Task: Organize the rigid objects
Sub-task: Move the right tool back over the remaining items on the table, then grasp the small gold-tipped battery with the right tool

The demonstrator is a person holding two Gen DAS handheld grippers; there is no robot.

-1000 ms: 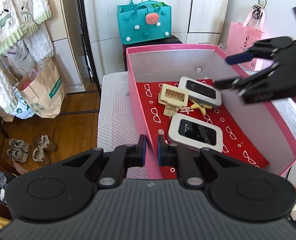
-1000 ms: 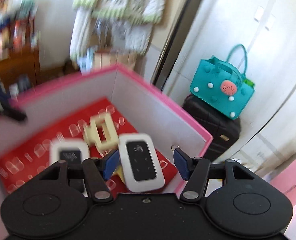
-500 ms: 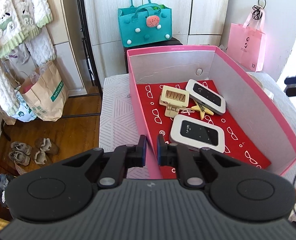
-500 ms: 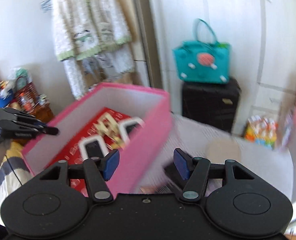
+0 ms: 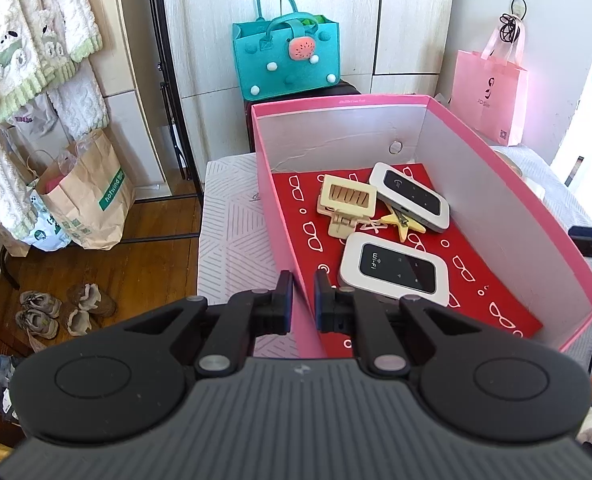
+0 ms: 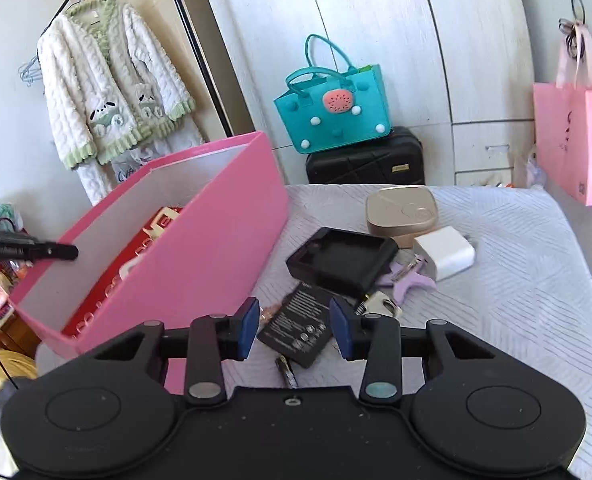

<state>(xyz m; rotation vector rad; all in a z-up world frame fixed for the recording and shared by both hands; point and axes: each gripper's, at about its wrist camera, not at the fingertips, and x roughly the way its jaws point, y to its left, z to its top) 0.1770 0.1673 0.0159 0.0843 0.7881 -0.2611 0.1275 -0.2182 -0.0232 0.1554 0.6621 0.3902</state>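
Observation:
A pink box (image 5: 508,216) with a red lining stands on the bed. It holds two white wifi routers (image 5: 394,268) (image 5: 410,196), a cream hair clip (image 5: 348,204) and a yellow star clip (image 5: 402,222). My left gripper (image 5: 303,300) is shut on the box's near wall. To the right of the box (image 6: 199,248), my right gripper (image 6: 296,326) hovers over a flat black battery (image 6: 300,336). Its jaws are closing, the battery lies between the pads, and they do not touch it. Beyond it lie a black shell (image 6: 344,260), a gold case (image 6: 402,210), a white charger (image 6: 444,258) and a purple star clip (image 6: 410,280).
A teal bag (image 6: 332,108) sits on a black suitcase (image 6: 364,160) past the bed's far edge. A pink bag (image 6: 572,140) hangs at the right. On the left floor are a paper bag (image 5: 83,196) and shoes (image 5: 59,312). A small dark stick (image 6: 287,372) lies near the battery.
My right gripper left the box, swung right and came down over the items on the bed, rolling level, and its jaws narrowed. The left gripper kept its hold on the box wall.

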